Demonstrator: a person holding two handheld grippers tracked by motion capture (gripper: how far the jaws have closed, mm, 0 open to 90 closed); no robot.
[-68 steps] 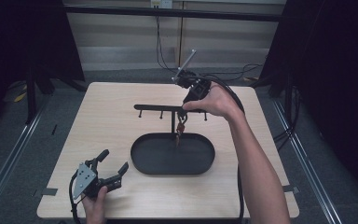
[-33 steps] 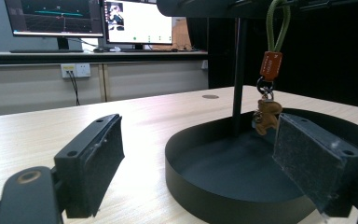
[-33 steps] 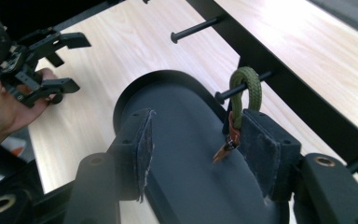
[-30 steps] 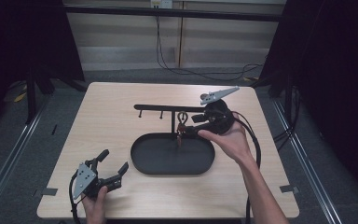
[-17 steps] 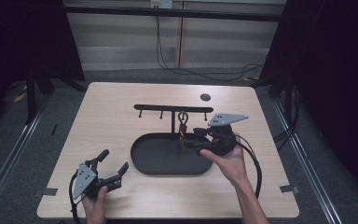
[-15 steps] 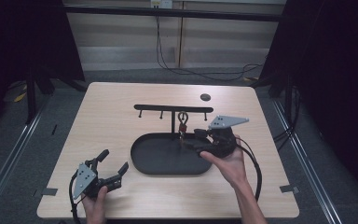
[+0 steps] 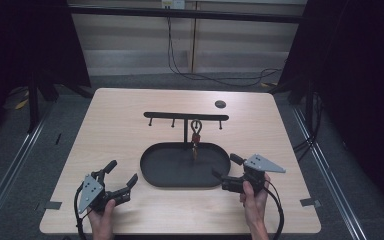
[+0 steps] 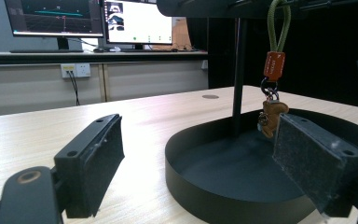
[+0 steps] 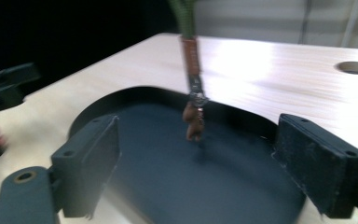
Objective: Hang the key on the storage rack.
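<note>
A keychain (image 7: 196,137) with an olive loop, a red tag and a brown charm hangs from the black T-shaped rack (image 7: 186,116), which stands in the black oval tray (image 7: 150,172). My right gripper (image 7: 225,165) is low at the tray's right end and points at the tray. Its jaws have just been opening and nothing is between them. The right gripper view shows the keychain (image 9: 193,70) dangling over the tray (image 9: 135,95), beyond the open jaws. My left gripper (image 7: 122,171) rests open at the front left. Ahead of it are the keychain (image 8: 273,65) and the tray (image 8: 191,186).
A round hole (image 7: 220,104) sits in the tabletop behind the rack, at the right. Monitors (image 8: 137,21) stand on a bench beyond the table's far side. Cables run across the floor behind the table, and dark curtains flank it.
My right hand has come down and towards the table's front from beside the rack, leaving the keychain hanging on its hook. The left hand has stayed put.
</note>
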